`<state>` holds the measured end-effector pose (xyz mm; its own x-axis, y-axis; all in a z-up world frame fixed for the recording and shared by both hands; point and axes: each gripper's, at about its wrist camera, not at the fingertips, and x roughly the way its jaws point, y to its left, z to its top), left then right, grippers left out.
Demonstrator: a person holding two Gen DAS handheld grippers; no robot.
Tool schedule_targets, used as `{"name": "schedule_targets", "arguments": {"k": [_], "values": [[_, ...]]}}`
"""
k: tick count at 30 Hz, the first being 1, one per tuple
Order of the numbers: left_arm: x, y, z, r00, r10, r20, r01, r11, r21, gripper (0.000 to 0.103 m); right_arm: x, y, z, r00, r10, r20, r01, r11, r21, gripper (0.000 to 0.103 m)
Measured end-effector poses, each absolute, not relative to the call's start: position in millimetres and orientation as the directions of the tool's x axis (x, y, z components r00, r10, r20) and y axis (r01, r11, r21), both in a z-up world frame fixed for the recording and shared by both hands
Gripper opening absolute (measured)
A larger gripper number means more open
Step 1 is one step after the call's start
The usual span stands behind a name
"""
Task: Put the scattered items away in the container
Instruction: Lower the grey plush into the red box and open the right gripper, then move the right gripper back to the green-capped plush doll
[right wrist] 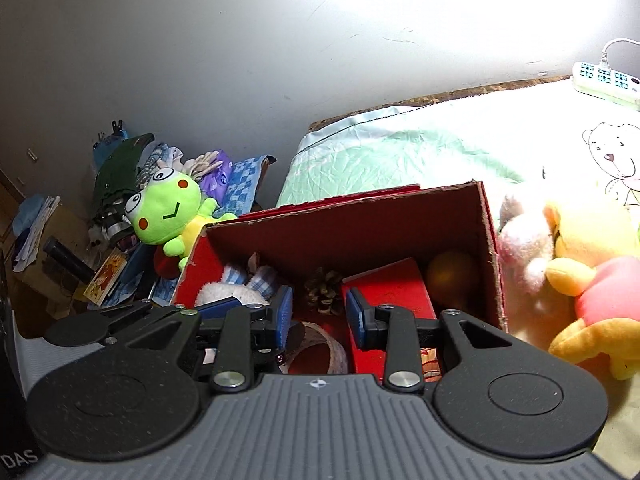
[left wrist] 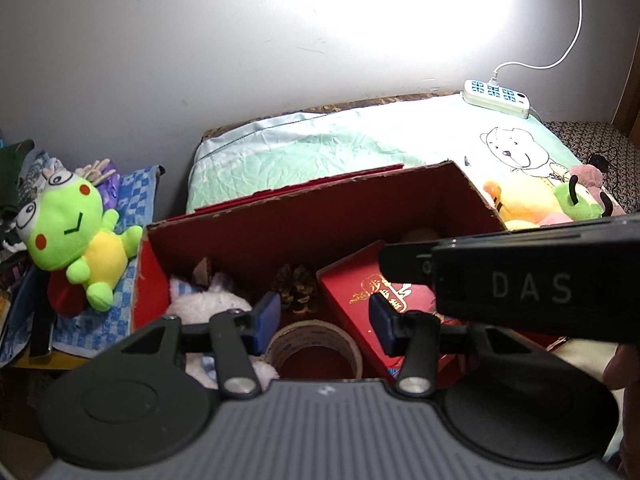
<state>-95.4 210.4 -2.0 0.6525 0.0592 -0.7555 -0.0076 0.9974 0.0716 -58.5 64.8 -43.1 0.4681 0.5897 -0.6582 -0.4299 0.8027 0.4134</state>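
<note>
The red cardboard box [right wrist: 352, 224] stood open on the bed, its rim ragged. Inside lay a pine cone [right wrist: 323, 289], a tape roll [right wrist: 326, 346], a red packet [right wrist: 394, 292] and a white plush [left wrist: 208, 304]. Left gripper [left wrist: 324, 320] and right gripper [right wrist: 319, 316] were both spread wide and empty above it.

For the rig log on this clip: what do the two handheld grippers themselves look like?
Both match: the left gripper and right gripper each have a ribbed grey body, round black discs at either side, black linkage bars with silver pivot screws, and fingers faced with blue pads. White letters "DAS" mark the right unit's black housing.
</note>
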Motion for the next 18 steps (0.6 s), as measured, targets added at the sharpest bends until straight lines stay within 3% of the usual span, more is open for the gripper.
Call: {"name": "schedule_targets", "arguments": {"k": [3,5,18], "values": [[-92.8,200.5,0.1,0.653,0.066,-0.755,-0.018,0.997,0.072,0.052,-56.8,55.8,-42.8,0.469,0.581,-0.665,-0.430,0.808,0.403,0.033],[-91.3,194.3,-0.3,0.652,0.076,-0.754,-0.028,0.997,0.076,0.058,-55.0,47.8,-42.6,0.467,0.582,-0.665,-0.429,0.808,0.405,0.033],[-75.9,157.9,-0.7,0.638,0.080,-0.766,-0.078,0.996,0.039,0.060,-45.3,-3.8,-41.7,0.493,0.542,-0.680,-0.383,0.838,0.389,0.033]]}}
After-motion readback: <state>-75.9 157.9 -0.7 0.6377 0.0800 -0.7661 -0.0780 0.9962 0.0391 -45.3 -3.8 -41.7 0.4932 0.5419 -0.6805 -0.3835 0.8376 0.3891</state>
